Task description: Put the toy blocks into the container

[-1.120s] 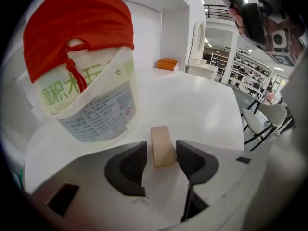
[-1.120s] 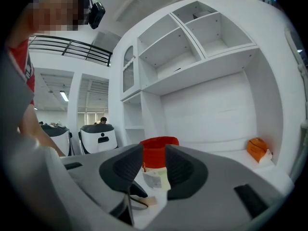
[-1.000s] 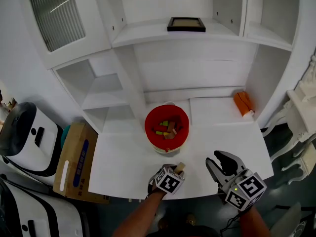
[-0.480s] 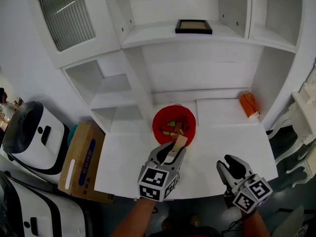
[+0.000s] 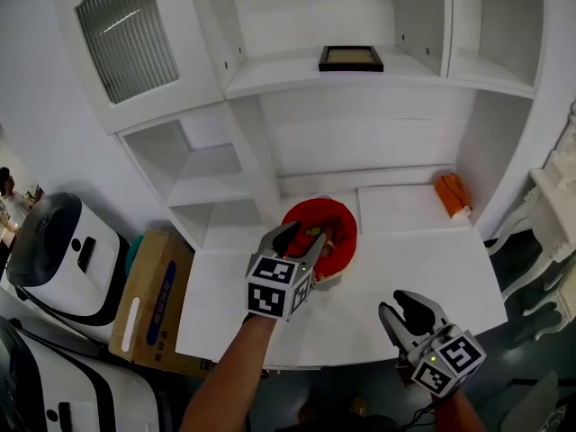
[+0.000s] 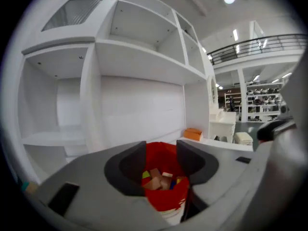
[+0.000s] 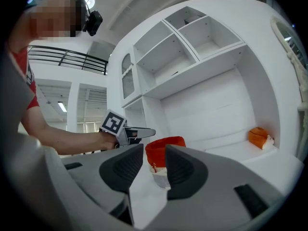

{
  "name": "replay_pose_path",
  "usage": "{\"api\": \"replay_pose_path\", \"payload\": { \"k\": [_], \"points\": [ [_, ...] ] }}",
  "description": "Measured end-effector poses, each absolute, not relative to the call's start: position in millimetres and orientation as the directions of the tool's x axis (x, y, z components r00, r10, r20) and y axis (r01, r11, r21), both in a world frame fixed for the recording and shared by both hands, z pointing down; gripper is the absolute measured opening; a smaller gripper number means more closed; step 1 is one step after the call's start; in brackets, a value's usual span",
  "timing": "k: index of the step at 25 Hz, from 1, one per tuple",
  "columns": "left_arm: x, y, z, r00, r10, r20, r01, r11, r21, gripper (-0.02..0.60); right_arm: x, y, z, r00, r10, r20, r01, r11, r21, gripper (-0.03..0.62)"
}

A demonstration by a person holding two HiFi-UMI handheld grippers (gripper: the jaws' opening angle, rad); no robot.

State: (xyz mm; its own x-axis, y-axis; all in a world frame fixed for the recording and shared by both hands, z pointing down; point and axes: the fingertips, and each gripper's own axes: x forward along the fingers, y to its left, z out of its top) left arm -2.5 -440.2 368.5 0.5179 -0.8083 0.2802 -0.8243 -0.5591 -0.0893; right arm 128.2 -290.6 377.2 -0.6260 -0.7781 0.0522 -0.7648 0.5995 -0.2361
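Head view, with both gripper views. The round red container with a white lower part stands on the white tabletop, near the back, in front of the white shelving unit. The small toy blocks lie heaped inside the container; bare wood, green, yellow and blue pieces can be made out, though their number cannot be counted.

The left gripper is held above the container's near-left rim, pointing into it. Its jaws are opening, and nothing sits between the dark pads: in the left gripper view the gap frames only the red container and the blocks within it. The gripper is thus released and empty.

The right gripper hangs over the near right part of the tabletop, well apart from the container. Its jaws stand apart with nothing between them; the right gripper view looks through the gap toward the container and the left gripper beyond it.

An orange object with a white end, perhaps a soft pouch, lies at the back right of the tabletop against the shelving wall. A dark-framed picture lies flat on the upper shelf. A brown cardboard box sits beside the table's left edge, on the floor.
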Motion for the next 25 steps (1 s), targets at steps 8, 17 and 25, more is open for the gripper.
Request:
{"api": "replay_pose_path", "payload": {
  "k": [8, 17, 25],
  "points": [
    [41.9, -320.1, 335.1, 0.704, -0.71, 0.022, -0.708, -0.703, -0.068, 0.008, 120.4, -286.9, 345.0, -0.57, -0.822, -0.011, -0.817, 0.568, -0.106, -0.011],
    [44.5, -270.8, 344.5, 0.728, -0.685, 0.029, -0.685, -0.726, 0.056, 0.008, 98.3, -268.3, 334.0, -0.58, -0.812, -0.06, -0.813, 0.582, -0.028, -0.003],
    [33.5, -270.8, 338.9, 0.726, -0.687, 0.021, -0.687, -0.725, 0.041, 0.009, 86.9, -266.9, 335.9, -0.594, -0.803, -0.056, -0.803, 0.596, -0.029, 0.005]
  ]
}}
